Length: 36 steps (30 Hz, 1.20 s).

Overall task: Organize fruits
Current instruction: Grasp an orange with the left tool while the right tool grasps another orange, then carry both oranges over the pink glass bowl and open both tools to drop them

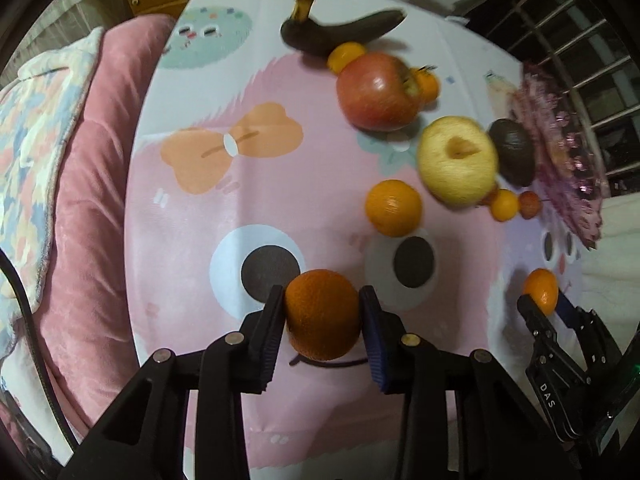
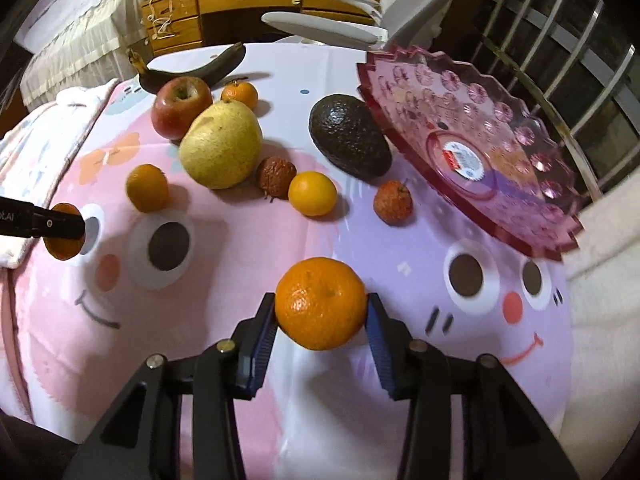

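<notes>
Step in hand: transfer of fruit to the pink glass dish, which stands empty at far right. The left gripper pinches one mandarin; the right gripper pinches another mandarin. Both point forward, low over the cartoon cloth. Next move: carry each rightward, release over the dish.

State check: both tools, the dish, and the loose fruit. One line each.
Left tool: shut on a dark orange.
Right tool: shut on a bright orange.
Pink dish: empty, tilted, sticker inside.
Banana: blackened, lying on the cloth.
Red apple: upright, touching the pear.
Pear: lying on its side.
Avocado: dark, beside the dish.
</notes>
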### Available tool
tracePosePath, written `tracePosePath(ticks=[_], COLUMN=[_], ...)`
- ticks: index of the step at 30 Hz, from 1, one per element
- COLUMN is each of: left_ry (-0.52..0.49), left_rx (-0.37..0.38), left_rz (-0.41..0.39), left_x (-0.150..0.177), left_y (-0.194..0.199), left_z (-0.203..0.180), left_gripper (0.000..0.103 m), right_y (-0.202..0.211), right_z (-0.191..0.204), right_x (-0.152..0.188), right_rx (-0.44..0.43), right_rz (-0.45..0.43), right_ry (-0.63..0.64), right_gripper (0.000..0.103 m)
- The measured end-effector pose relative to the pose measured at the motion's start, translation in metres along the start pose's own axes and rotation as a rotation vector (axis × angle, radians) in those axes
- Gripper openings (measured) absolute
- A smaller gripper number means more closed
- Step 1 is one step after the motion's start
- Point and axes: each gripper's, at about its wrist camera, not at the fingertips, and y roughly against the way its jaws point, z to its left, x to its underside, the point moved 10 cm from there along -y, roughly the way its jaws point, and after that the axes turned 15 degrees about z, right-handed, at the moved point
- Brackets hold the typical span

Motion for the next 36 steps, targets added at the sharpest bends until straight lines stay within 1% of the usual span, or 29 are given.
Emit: tracePosePath(ticks=[2, 8, 11, 12, 16, 20, 24, 29, 36], left_ry=[-0.011, -0.025, -0.068, -0.084, -0.111, -0.153, -0.168, -0.183, -0.147], left_rx=[0.02, 0.044, 0.062, 0.069, 0.105, 0.098, 0.103, 0.078, 0.071], left_rz=[-0.039, -0.09, -0.127, -0.143, -0.163, -0.181, -0.195, -0.235, -0.296], left_x=[0.01, 0.033, 0.046, 0.052, 0.065, 0.071, 0.07, 0.064, 0.046], left_y=[0.012, 0.044, 0.062, 0.068, 0.083, 0.093, 0.1, 0.113, 0.132], left_z=[-0.005, -0.028, -0.043, -0.049, -0.065, -0.087, -0.107, -0.141, -0.198], left_gripper=[0.035, 0.035, 0.035, 0.035, 0.035, 0.035, 0.035, 0.035, 0.035], right_y=[0.01, 0.04, 0.055, 0.058, 0.074, 0.092, 0.105, 0.116, 0.124], right_z=[0.0, -0.003, -0.011, -0.015, -0.033, -0.052, -0.069, -0.09, -0.122], right_x=[0.006, 0.026, 0.03, 0.031, 0.034, 0.033, 0.029, 0.019, -0.003], right_rx=[-0.013, -0.036, -0.093, -0.094, -0.064, -0.053, -0.057, -0.08, -0.107], right_rz=[-0.011, -0.035, -0.044, -0.043, -0.056, -0.093, -0.122, -0.155, -0.186], right_ry=[-0.022, -0.104, -0.159, -0.173, -0.208, -0.232, -0.229, -0.188, -0.098], right_gripper=[0.044, 0.044, 0.044, 0.044, 0.044, 0.044, 0.044, 0.044, 0.044])
